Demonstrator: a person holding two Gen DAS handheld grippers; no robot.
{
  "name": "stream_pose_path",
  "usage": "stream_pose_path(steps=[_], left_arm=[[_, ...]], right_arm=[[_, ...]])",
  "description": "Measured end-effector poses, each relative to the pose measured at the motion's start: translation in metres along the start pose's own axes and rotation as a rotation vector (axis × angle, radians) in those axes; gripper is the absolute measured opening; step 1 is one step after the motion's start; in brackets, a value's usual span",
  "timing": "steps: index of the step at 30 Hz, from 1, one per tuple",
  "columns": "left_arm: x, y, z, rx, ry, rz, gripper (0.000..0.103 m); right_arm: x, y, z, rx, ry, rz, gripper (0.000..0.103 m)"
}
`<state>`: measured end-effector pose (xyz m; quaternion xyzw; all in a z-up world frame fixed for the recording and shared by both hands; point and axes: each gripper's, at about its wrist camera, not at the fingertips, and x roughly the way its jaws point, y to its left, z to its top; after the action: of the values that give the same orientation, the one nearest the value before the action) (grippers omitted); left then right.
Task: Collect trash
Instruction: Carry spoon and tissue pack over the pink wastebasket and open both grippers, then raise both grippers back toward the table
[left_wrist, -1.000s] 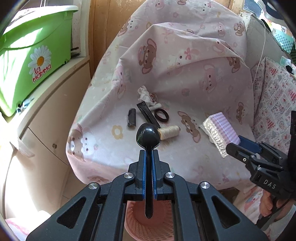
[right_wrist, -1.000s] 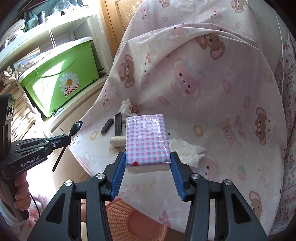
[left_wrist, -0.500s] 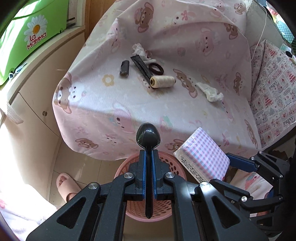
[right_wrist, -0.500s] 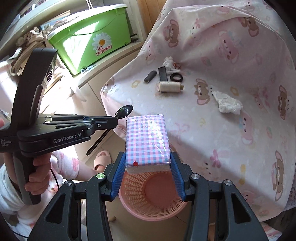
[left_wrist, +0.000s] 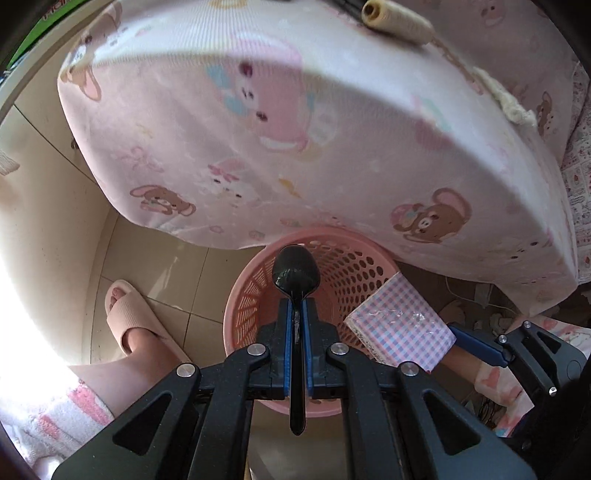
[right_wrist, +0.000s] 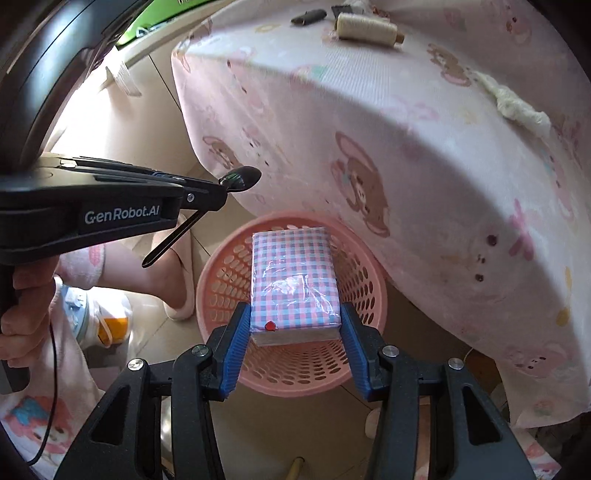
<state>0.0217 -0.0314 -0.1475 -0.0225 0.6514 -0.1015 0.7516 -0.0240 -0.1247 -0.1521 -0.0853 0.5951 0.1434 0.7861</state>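
Right wrist: pink-checked plastic-wrapped packet (right_wrist: 294, 280).

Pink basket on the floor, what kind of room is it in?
Probably a home bedroom or living room: a cartoon bear sheet drapes over furniture, the pink basket stands on floor tiles, and a slippered foot is beside it.

The spoon (left_wrist: 295, 273) is glossy black plastic. The basket (right_wrist: 221, 280) is smooth pink plastic, pierced all over with holes. The checked packet (right_wrist: 293, 280) wears a shiny, crinkled clear film. The bedsheet (left_wrist: 258, 122) is soft matt cloth with a fine ribbed weave. Each tool (left_wrist: 295, 317) (right_wrist: 293, 325) is matt black plastic with ridged blue pads and bright metal screws. The floor (left_wrist: 147, 266) is glazed tile, faintly reflective. The slipper (left_wrist: 129, 314) looks like matt foam or rubber. The spool (right_wrist: 365, 26) carries cream thread, and the crumpled wad (right_wrist: 517, 105) seems to be tissue paper.
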Motion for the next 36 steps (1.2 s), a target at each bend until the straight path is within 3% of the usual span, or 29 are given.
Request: stream_pose_path(steps=[6,10,14,22,26,28,30,32,36], left_arm=[[0.047,0.011,0.002,-0.067,0.121,0.029,0.005],[0.064,0.014,0.003,-0.077,0.153,0.079,0.005],[0.089,0.019,-0.001,-0.083,0.201,0.116,0.005],[0.107,0.024,-0.002,-0.074,0.228,0.145,0.007],[0.105,0.024,-0.001,-0.077,0.209,0.147,0.018],[0.102,0.022,0.0,-0.074,0.201,0.143,0.019],[0.098,0.019,0.001,-0.067,0.184,0.15,0.026],[0.093,0.017,0.003,-0.062,0.164,0.17,0.042],[0.068,0.021,0.012,-0.089,0.1,0.171,0.05]], right_arm=[[0.056,-0.013,0.0,0.048,0.126,-0.046,0.051],[0.085,-0.019,-0.003,0.056,0.203,-0.057,0.051],[0.109,-0.03,-0.006,0.117,0.264,-0.014,0.052],[0.132,-0.041,-0.014,0.118,0.316,-0.108,0.052],[0.138,-0.044,-0.016,0.134,0.308,-0.124,0.053],[0.137,-0.044,-0.015,0.136,0.301,-0.138,0.058],[0.133,-0.044,-0.014,0.137,0.288,-0.133,0.068],[0.134,-0.041,-0.013,0.13,0.275,-0.137,0.07],[0.122,-0.037,-0.011,0.117,0.257,-0.152,0.07]])
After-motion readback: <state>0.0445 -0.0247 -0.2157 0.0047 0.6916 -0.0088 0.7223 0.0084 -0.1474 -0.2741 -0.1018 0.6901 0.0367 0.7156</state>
